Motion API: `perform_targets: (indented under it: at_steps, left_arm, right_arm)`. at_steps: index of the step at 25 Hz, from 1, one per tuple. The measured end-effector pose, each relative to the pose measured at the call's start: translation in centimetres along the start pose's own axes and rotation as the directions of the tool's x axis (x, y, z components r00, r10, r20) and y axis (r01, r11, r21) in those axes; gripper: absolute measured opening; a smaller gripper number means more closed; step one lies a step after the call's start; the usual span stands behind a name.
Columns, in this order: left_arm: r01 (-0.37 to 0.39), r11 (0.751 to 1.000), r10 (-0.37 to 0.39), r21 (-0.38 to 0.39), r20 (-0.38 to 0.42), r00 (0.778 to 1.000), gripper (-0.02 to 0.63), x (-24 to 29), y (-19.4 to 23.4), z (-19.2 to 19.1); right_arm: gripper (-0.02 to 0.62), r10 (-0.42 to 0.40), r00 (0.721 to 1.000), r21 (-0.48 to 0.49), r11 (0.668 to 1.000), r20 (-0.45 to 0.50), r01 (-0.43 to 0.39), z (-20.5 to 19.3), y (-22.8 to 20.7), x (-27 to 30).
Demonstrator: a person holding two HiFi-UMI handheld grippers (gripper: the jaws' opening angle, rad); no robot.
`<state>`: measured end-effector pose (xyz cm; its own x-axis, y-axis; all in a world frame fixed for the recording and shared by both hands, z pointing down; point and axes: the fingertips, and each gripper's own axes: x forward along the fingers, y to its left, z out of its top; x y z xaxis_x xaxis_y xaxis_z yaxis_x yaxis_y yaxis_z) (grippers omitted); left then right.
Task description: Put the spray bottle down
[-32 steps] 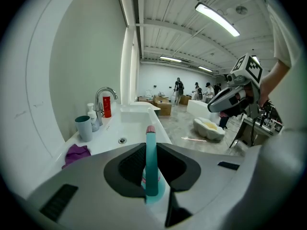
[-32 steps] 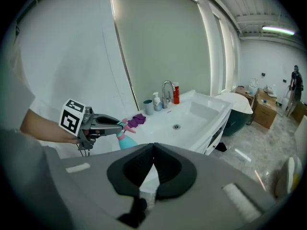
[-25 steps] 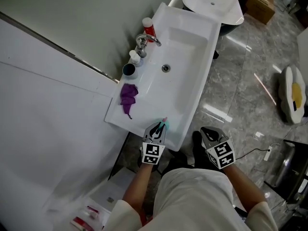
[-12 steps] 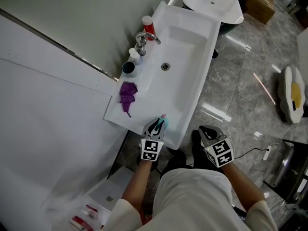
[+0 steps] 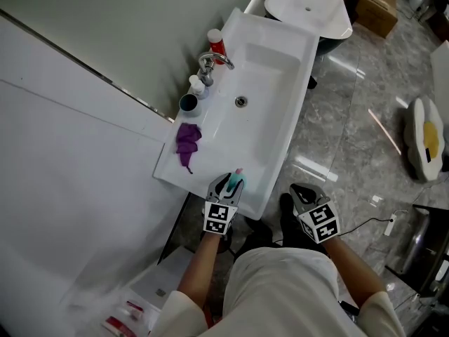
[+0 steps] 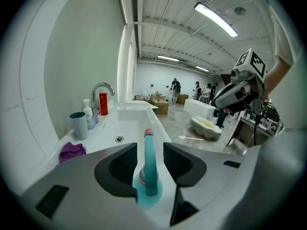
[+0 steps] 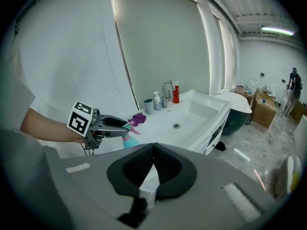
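The teal spray bottle (image 5: 236,181) with a pink tip stands upright on the near edge of the white sink counter (image 5: 210,175). My left gripper (image 5: 230,183) is around it, and its jaws have just been opening. In the left gripper view the bottle (image 6: 148,169) rises between the dark pads with a gap on each side, so the left gripper (image 6: 147,147) is open and not pressing it. My right gripper (image 5: 303,192) hangs off the counter's right side over the floor. Its jaws (image 7: 153,150) meet at the tips, shut on nothing.
A purple cloth (image 5: 186,140) lies on the counter's left end. Behind it stand a teal cup (image 5: 187,102), a white pump bottle (image 5: 197,84), the faucet (image 5: 210,60) and a red bottle (image 5: 217,39). A white bathtub (image 5: 309,5) stands beyond the sink.
The left gripper's jaws have spread apart from the spray bottle, which stays standing on the counter edge. Neither hand has shifted.
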<state>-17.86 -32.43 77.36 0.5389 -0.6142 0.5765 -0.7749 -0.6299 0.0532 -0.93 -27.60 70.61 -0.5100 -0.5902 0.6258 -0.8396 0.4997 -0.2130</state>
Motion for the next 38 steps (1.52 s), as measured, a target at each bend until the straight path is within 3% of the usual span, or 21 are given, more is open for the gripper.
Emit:
perform_targets:
  at_steps: [9, 18, 27, 32, 38]
  left_arm:
    - [-0.025, 1.000, 0.026, -0.003, 0.035, 0.999, 0.181, -2.2, 0.1, 2.4]
    - [-0.159, 0.987, 0.160, -0.035, 0.045, 0.986, 0.178, -5.9, 2.3, 4.9]
    - [-0.239, 0.967, 0.247, -0.089, 0.090, 0.965, 0.120, -10.8, 2.8, 8.6]
    - [-0.320, 0.936, 0.330, -0.145, 0.050, 0.943, 0.080, -13.4, 3.4, 9.8]
    - [-0.312, 0.918, 0.350, -0.246, 0.128, 0.928, 0.034, -17.1, 2.5, 12.6]
  right_arm:
    - [0.011, 0.024, 0.999, -0.038, 0.999, 0.022, -0.023, 1.3, 0.4, -0.6]
    - [0.011, 0.057, 0.995, -0.063, 0.997, 0.080, -0.051, 5.2, 0.2, -1.5]
    - [0.011, 0.136, 0.985, -0.136, 0.983, 0.109, -0.121, 9.0, 1.5, -1.8]
    - [0.011, 0.181, 0.974, -0.176, 0.972, 0.135, -0.157, 11.3, 2.5, -2.3]
    - [0.011, 0.226, 0.962, -0.199, 0.961, 0.151, -0.194, 13.6, 3.3, -3.5]
